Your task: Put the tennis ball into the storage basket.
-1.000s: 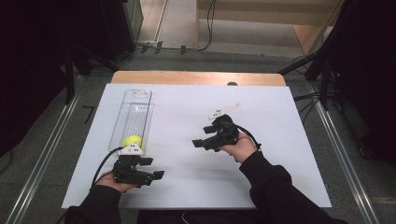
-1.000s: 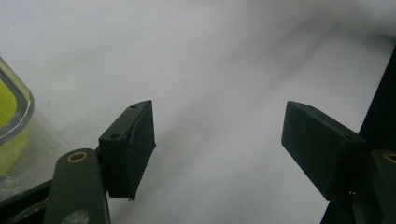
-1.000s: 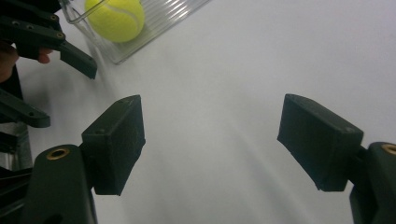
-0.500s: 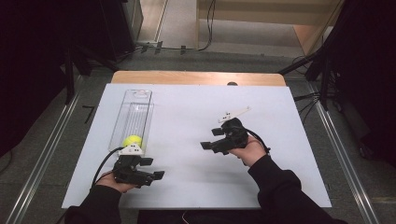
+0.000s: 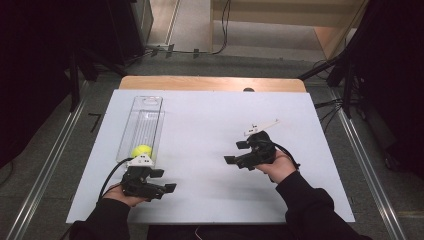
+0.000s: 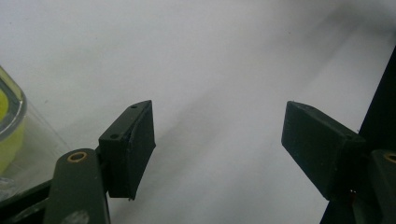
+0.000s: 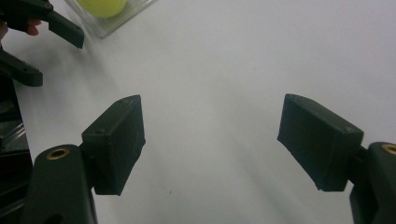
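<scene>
The yellow ball [image 5: 141, 150] sits in the near end of the clear box [image 5: 145, 116] on the counter [image 5: 210, 120]. The left tool [image 5: 167, 181] is just beside the box, jaws wide and holding nothing. The right tool [image 5: 236, 152] is well apart from it, wide and bare too.

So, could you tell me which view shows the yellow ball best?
The high view: the yellow ball sits whole inside the clear container. The right gripper view crops it at the top edge; the left gripper view catches a blurred yellow sliver.
</scene>
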Motion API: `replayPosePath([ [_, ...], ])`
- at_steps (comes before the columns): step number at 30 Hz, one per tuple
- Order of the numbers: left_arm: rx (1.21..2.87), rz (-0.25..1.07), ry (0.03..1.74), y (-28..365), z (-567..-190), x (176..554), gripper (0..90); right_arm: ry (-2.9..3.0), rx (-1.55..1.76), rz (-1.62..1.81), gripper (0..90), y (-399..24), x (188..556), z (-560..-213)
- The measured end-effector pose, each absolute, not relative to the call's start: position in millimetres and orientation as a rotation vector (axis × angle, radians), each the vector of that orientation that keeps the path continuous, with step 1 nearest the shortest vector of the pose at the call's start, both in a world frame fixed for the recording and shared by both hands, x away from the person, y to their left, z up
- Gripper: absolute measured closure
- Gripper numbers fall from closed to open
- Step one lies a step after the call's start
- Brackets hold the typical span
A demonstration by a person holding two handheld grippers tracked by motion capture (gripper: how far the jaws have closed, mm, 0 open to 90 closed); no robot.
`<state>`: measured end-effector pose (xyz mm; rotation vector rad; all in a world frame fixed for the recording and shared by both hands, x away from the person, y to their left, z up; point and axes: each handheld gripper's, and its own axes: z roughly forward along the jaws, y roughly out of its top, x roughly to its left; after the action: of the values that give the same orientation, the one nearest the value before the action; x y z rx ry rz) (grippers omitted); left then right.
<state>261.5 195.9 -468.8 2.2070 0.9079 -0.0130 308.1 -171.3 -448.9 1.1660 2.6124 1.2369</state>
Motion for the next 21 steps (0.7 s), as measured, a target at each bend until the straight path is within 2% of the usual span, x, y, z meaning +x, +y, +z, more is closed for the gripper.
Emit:
replayPosePath([
  [21, 2.210, -0.015, 0.911, 195, -469, 261, 26.5, 2.567, 1.245, 1.233, 20.8, -203, 289, -458],
])
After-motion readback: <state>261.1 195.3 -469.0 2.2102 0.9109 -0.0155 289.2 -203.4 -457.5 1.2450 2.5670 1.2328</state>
